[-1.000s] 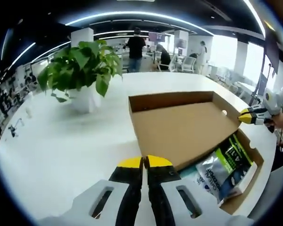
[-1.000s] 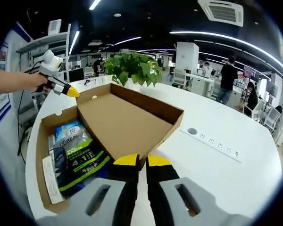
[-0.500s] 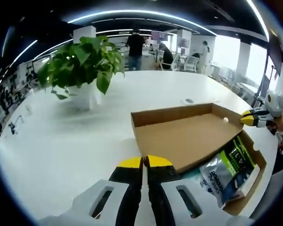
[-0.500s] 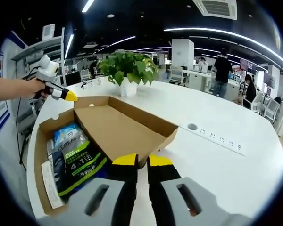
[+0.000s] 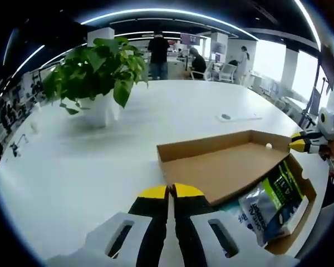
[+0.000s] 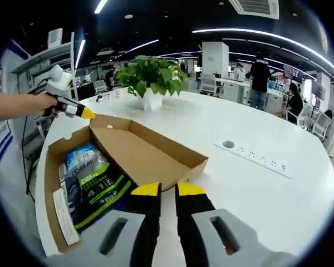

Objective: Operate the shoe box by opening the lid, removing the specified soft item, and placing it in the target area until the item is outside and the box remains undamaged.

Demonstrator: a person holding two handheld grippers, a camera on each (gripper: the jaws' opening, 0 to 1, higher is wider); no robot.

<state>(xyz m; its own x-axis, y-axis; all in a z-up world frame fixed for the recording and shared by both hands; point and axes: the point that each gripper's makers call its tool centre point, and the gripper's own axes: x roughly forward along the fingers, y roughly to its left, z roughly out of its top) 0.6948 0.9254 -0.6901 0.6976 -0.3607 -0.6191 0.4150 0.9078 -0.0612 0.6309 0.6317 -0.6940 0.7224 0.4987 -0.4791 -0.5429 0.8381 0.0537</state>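
I am swinging the shoe box lid open with both closed jaws pinching its edges, judging the soft pouch needs grasping next.

Your left gripper rises from the bottom centre of the left gripper view, its yellow-tipped jaws pressed together. At that view's right edge, your right gripper points inward. In the right gripper view, your right gripper sits bottom centre with a narrow slit between the jaws, while your left hand holds the other gripper at upper left.
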